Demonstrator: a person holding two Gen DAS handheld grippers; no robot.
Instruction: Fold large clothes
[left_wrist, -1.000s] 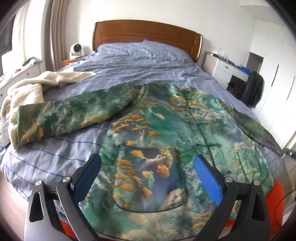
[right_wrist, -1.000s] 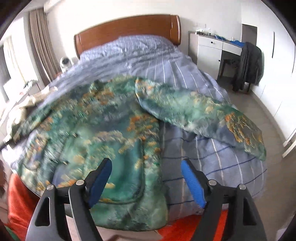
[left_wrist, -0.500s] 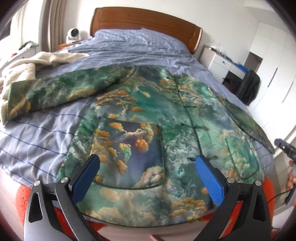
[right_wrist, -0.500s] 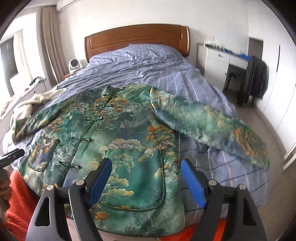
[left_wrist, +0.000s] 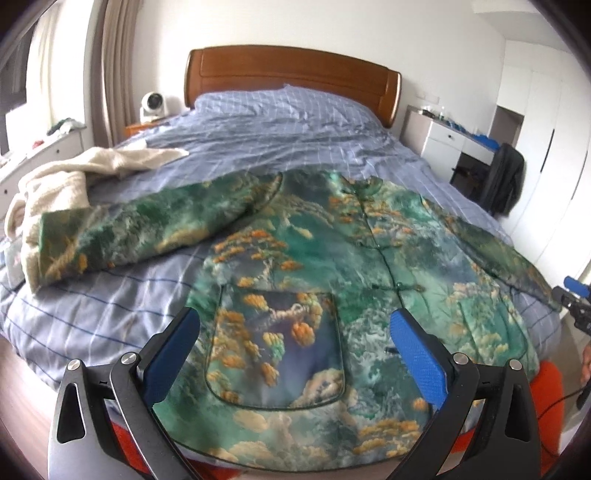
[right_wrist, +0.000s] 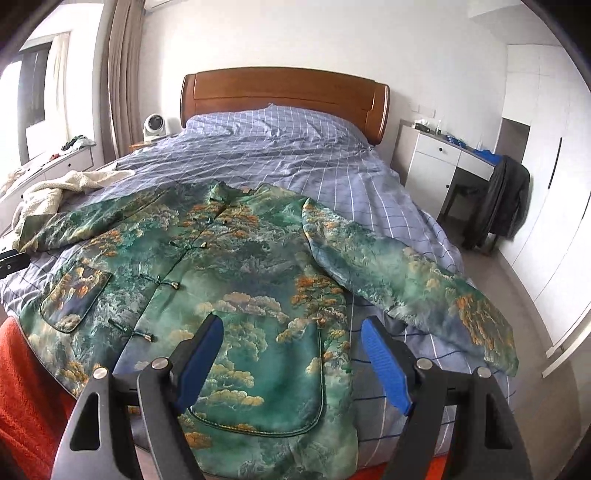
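While both grippers hang above the foot edge of the bed, nothing is gripped:

Jacket: a green jacket (left_wrist: 314, 266) printed with orange trees and clouds lies face up and spread flat across the foot half of the bed (left_wrist: 258, 140), collar toward the headboard (right_wrist: 284, 96), hem reaching the foot edge.
Sleeves: one sleeve (left_wrist: 140, 229) stretches out toward the bed's left edge; the other sleeve (right_wrist: 406, 280) runs toward the right edge, its cuff draping near the foot corner.
Front: knot buttons fasten the middle seam; a patch pocket (left_wrist: 277, 343) sits on each side near the hem.
Left gripper: the left gripper (left_wrist: 295, 354) has its blue pads spread wide, framing one pocket from above, clear of the cloth.
Right gripper: the right gripper (right_wrist: 291, 365) is likewise spread wide, over the other pocket, with nothing between its pads.
Beside the jacket: a cream towel (left_wrist: 62, 181) is bunched at the left edge of the bed, touching the sleeve's cuff.
Below the foot edge: orange-red fabric (right_wrist: 26, 387) shows beneath the hem.
Room: a white cabinet (right_wrist: 432, 166) stands past the right edge, and a dark garment (right_wrist: 506, 199) hangs on a chair next to it.
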